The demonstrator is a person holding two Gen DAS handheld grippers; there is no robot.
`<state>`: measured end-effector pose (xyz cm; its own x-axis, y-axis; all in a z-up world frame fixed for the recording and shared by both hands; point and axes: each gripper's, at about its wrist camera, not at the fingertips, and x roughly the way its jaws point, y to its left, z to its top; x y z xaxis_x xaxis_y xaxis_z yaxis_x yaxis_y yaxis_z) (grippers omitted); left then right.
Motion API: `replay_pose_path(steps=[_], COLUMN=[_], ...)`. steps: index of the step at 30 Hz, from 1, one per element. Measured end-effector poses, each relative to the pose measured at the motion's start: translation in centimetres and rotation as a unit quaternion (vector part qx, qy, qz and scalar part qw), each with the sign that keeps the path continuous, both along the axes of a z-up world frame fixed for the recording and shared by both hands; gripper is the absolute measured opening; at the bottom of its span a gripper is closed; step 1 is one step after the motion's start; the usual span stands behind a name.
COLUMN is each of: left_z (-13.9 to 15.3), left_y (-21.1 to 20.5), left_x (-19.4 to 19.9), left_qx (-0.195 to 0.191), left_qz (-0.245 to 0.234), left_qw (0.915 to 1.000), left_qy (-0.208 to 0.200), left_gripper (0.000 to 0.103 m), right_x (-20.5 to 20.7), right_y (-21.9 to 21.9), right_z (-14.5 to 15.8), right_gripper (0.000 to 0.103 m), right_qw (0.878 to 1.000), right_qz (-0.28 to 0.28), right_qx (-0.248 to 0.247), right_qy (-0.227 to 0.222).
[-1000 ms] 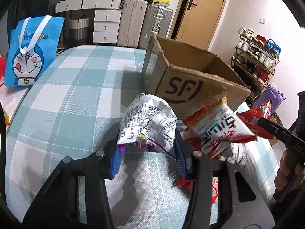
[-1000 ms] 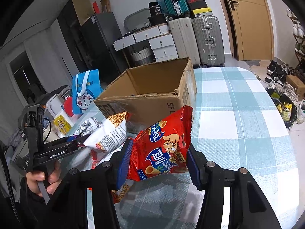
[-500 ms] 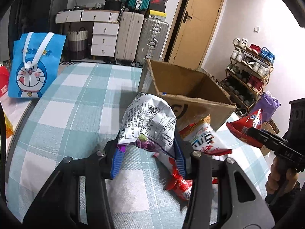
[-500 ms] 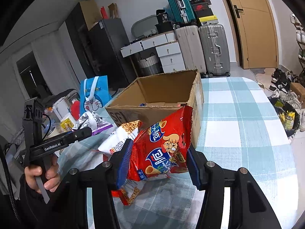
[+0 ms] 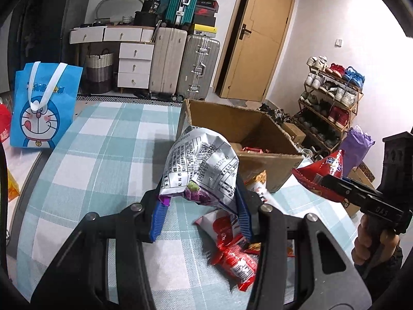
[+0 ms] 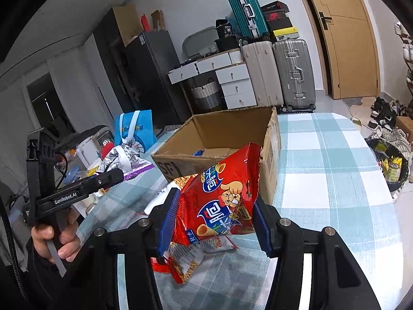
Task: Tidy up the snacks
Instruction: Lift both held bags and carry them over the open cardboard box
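Observation:
My left gripper [image 5: 201,219] is shut on a silver and purple snack bag [image 5: 204,165], held above the checked table short of the open cardboard box [image 5: 242,129]. My right gripper [image 6: 214,224] is shut on a red snack bag [image 6: 222,201], held up in front of the box [image 6: 224,139]. The box holds some snacks. Several loose red and white snack bags [image 5: 232,248] lie on the table under both grippers, also in the right wrist view [image 6: 185,261]. The right gripper with its red bag shows in the left wrist view [image 5: 322,170].
A blue Doraemon bag [image 5: 44,106] stands at the table's left edge. The checked tablecloth [image 6: 333,180] stretches right of the box. Suitcases [image 5: 185,67], drawers and a shoe rack [image 5: 333,95] stand beyond the table. A bin [image 6: 392,165] sits on the floor.
Both grippers have risen with their bags, so the box's inside now shows. A white and red bag that hung between them now lies on the table.

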<state>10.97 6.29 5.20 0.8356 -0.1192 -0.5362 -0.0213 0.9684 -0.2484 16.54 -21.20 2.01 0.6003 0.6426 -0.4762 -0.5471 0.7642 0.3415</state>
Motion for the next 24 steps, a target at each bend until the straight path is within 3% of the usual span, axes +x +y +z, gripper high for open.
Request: replay_pose_path(steps=[14,24], left_z=[3.3,3.9], left_y=[-1.8,-3.9], left_x=[2.1,5.0], left_qx=[-0.006,0.007], left_qz=[-0.015,-0.027], left_qw=[0.9997,0.9996], left_qy=[-0.017,-0.01], left_gripper=[0.043,0.043], right_x=[1.5,3.7], right_y=[1.0,1.8], right_z=[2.2,2.8], right_gripper=[0.054,0.054], right_qw=[1.0,1.0], right_qz=[0.005,0.005], right_qx=[0.007,0.009], right_qy=[-0.012,-0.007])
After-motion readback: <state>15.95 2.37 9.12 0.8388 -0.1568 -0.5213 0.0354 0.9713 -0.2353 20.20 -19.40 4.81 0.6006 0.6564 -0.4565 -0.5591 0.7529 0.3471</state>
